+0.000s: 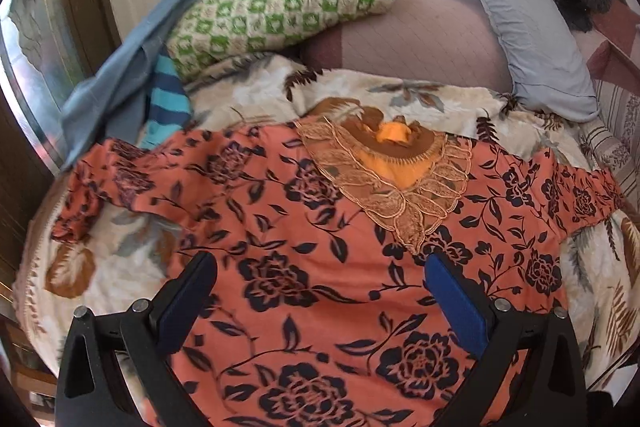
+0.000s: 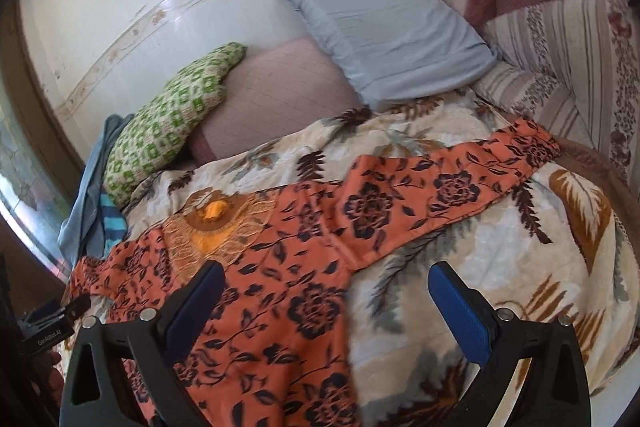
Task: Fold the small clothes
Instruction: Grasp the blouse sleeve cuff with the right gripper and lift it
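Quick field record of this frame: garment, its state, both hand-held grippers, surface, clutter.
garment: orange floral dress with lace neckline
state: spread flat, face up, both sleeves out, not yet folded
left hand-held gripper: open, above the dress body, holding nothing
right hand-held gripper: open, over the dress's right edge below the sleeve, holding nothing
surface: cream leaf-print blanket on a bed
clutter: green crochet pillow, grey pillow, pink pillow, blue clothes at the far left
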Available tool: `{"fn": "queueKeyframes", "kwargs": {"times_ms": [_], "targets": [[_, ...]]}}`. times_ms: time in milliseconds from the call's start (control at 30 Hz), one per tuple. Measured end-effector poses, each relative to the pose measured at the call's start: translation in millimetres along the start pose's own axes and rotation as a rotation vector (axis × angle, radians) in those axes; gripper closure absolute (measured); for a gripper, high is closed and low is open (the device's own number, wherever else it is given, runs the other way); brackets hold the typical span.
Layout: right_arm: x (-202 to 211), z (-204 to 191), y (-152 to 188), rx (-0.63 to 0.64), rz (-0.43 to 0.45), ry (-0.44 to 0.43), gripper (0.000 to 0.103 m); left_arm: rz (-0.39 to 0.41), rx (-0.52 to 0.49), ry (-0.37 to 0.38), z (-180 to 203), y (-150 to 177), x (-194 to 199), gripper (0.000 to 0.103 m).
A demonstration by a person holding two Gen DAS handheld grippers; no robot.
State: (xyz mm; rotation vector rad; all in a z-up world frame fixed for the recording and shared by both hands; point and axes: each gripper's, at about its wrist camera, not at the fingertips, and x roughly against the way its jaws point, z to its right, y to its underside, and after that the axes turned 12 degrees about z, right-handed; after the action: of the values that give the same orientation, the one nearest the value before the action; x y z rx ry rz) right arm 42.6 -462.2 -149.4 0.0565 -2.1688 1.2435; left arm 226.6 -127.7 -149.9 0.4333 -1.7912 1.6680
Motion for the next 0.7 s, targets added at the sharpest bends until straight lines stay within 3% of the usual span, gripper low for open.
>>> {"fn": "queueKeyframes", "kwargs": {"times_ms": [133,267,333,467,533,700], "targets": [[-46,97,-25,-0.181,-0.015,0.093,0.010,-0.075,0.115,0.020,3,11,-61,0.000],[-91,159,-47,-0.313,-0.022,0.091,0.018,0.028,0.053,-0.010,8,23,-79,0.000],[-112,183,-54,-0.376,-0.008,0.103,0.021,0.015,0.032,0.004,3,26,-89,0.000],[-148,236,-58,-0.542,-0.001,0.156,0.039,0.045,0.051,0.057,-7,25,-91,0.000],[-158,256,-57,-0.598,0.010,0.199,0.041,0.081,0.052,0.061,-9,22,-90,0.000],[-179,277,-64,-0.685,0.043,0.171,0.043,0.106,0.068,0.070,-8,18,-92,0.000]]}}
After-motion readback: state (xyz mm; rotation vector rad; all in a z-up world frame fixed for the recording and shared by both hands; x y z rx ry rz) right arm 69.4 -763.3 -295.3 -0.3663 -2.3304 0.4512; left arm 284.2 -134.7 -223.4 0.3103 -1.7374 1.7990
